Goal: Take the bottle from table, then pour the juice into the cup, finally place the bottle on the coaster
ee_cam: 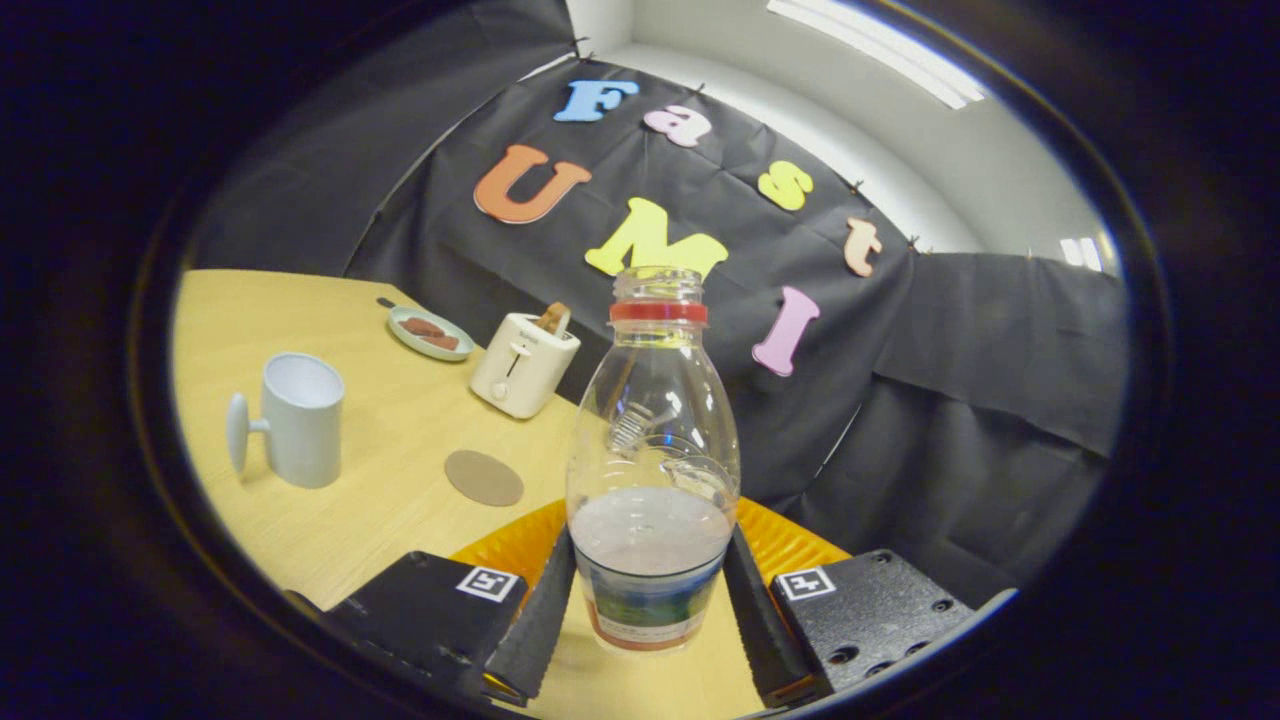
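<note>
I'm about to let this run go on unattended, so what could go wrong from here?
1. The bottle has no cap and holds juice; the gripper clamps it low, near the label, so tilting early could spill onto the table.
2. The cup stands well beyond the fingers, so a long open carry.
3. The coaster is small and flat; a careless set-down could land off it.

Gripper (pixel 650 610): fingers level, pointing forward, set close on either side of the bottle (pixel 652 470); both pads pressed against its lower body.
</note>
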Available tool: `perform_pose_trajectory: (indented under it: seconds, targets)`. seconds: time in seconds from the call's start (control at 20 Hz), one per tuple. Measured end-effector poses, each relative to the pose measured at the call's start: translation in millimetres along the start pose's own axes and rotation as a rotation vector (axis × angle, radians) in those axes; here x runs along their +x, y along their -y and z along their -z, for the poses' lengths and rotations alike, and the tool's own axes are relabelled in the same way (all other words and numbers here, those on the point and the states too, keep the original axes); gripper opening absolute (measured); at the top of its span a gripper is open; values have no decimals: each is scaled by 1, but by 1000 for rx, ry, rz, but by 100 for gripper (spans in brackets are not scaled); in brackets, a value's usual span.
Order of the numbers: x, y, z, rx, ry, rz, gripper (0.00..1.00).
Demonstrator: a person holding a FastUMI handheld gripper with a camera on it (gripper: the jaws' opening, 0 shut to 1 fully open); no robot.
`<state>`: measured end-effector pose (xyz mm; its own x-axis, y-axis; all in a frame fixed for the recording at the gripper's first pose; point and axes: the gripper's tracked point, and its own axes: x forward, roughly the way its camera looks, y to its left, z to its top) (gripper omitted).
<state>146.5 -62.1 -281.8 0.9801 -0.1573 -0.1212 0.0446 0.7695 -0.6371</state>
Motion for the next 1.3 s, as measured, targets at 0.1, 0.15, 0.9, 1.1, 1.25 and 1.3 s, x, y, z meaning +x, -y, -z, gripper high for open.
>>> perform_pose_trajectory:
  seconds: [0.1, 0.15, 0.9, 1.1, 1.25, 1.3]
  targets:
    - [1, -11, -3, -92, -5, -22, 79]
    - [2, -17, -5, -142, -6, -33, 79]
    - [6, -55, -40, -673, 8, -63, 79]
    - [13, -63, -36, -776, -21, -79, 79]
    - [13, -69, -41, -833, -19, -82, 79]
    - [12, -71, -43, -845, -14, -84, 79]
